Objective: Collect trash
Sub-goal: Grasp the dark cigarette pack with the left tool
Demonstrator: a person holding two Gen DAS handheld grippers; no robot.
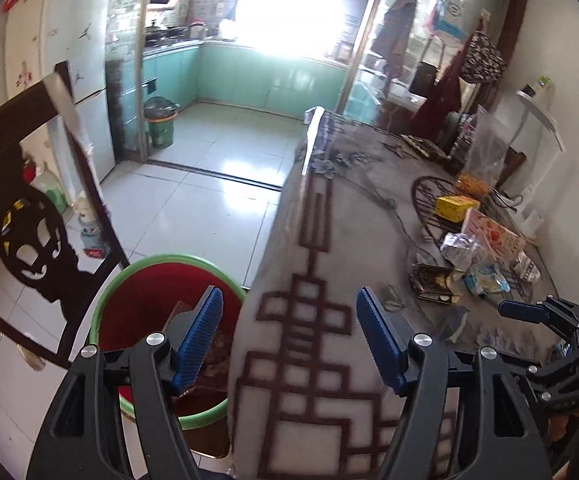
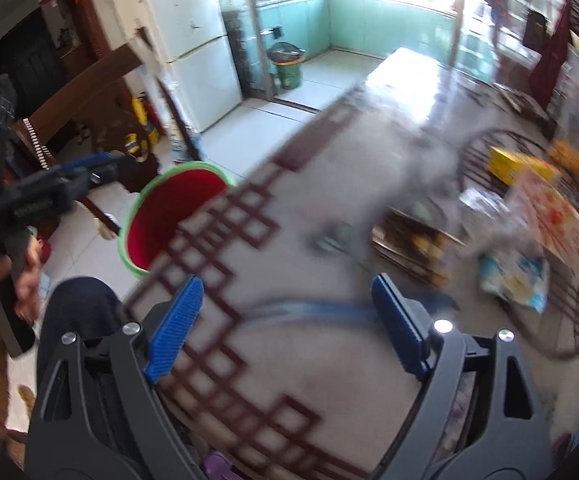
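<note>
A red bin with a green rim (image 1: 157, 292) stands on the floor at the table's left edge; it also shows in the right wrist view (image 2: 169, 216). Brown paper lies inside it. Trash sits on the table at the right: a crumpled silver wrapper (image 1: 459, 250), a blue and yellow packet (image 1: 485, 282), a dark packet (image 1: 435, 284), a pink carton (image 1: 493, 234) and a yellow box (image 1: 453, 206). My left gripper (image 1: 289, 340) is open and empty, over the table edge beside the bin. My right gripper (image 2: 285, 324) is open and empty over the table, left of the trash.
A dark carved wooden chair (image 1: 29, 216) stands left of the bin. A clear bag with orange snacks (image 1: 481, 160) and a round wire trivet (image 1: 429, 196) are on the table's far right. A green bin (image 1: 161, 124) stands by the kitchen doorway. The right view is motion-blurred.
</note>
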